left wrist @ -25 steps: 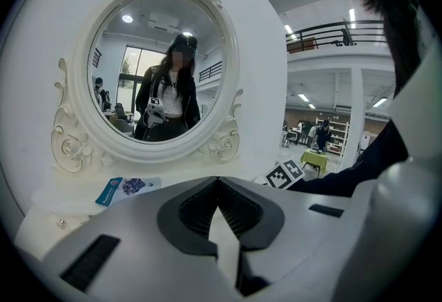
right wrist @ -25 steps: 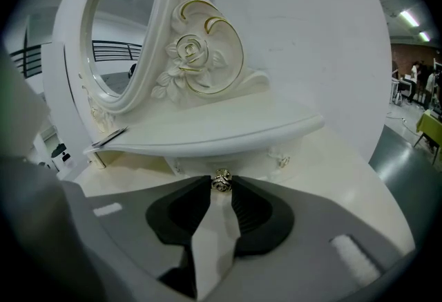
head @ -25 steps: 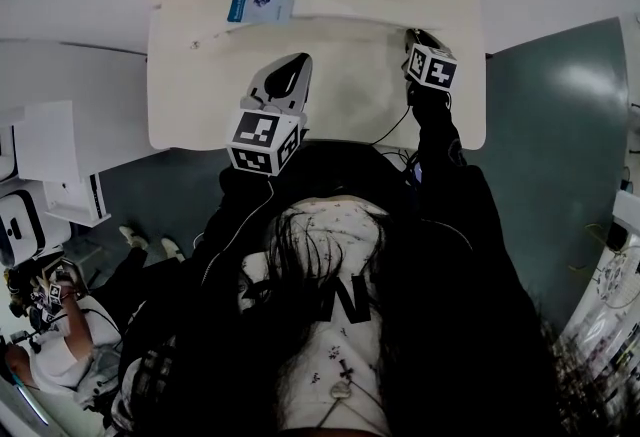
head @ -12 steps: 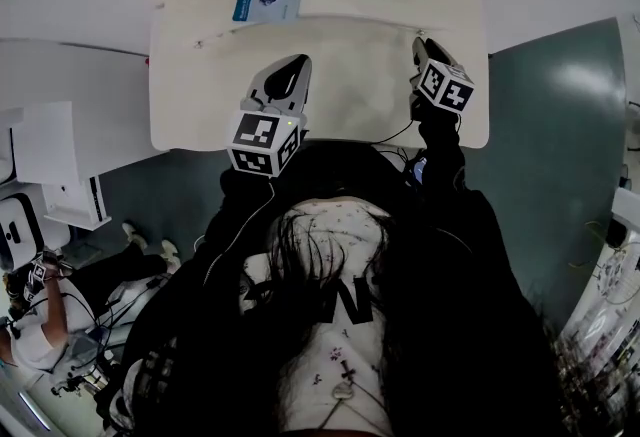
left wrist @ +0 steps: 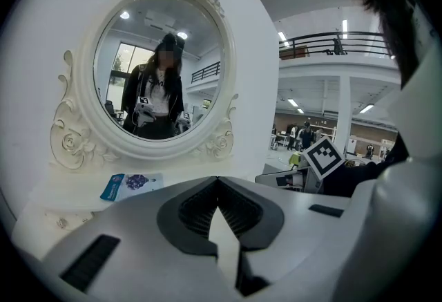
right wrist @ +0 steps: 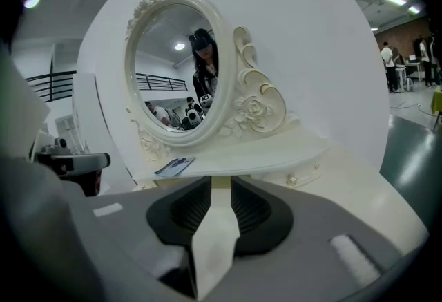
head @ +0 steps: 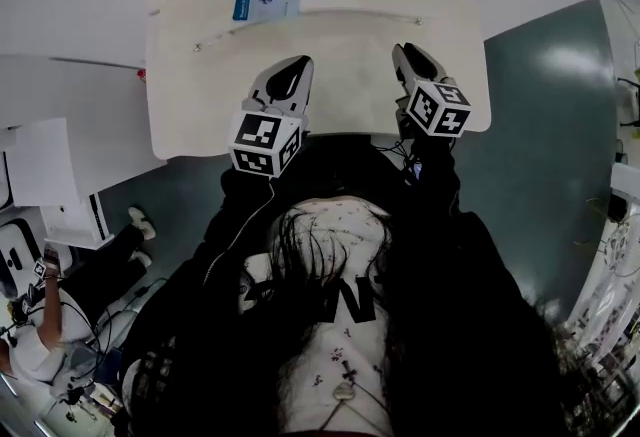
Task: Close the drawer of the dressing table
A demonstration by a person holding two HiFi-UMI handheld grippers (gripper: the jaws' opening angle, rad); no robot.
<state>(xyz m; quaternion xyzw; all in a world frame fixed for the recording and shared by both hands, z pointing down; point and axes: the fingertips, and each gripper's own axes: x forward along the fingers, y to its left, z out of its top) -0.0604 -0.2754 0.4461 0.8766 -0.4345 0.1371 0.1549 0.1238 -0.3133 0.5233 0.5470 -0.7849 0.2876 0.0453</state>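
Drawer (right wrist: 304, 173) trouble from here would mostly mean undoing work that looks done. Its cream front sits under the shelf at the foot of the mirror (right wrist: 176, 72), on the side of the mirror nearer the right gripper (right wrist: 220, 182). In the right gripper view it seems flush with the cabinet around it, so I judge it closed or very nearly so. That gripper hangs in front of and below the mirror, raised off the table top (head: 200, 110), its jaws apart and just starting to draw together with nothing between them. The round knob (right wrist: 291, 181) lies ahead of the jaws, toward the mirror, and apart from them. If the gripper dipped toward the mirror while the jaws narrowed, a pad could hook that knob and drag the front out again on the way back. A harder push the same way could knock the carved scroll at the mirror's base. No view looks along the seam, so a sliver of gap could go unnoticed and leave the task short of finished. The left gripper (left wrist: 217, 182) is clenched on nothing, tips meeting, and hovers before the mirror's other side. A careless sweep toward the mirror could shove the blue card (left wrist: 132, 185) lying at its foot, though that seems the lesser risk.
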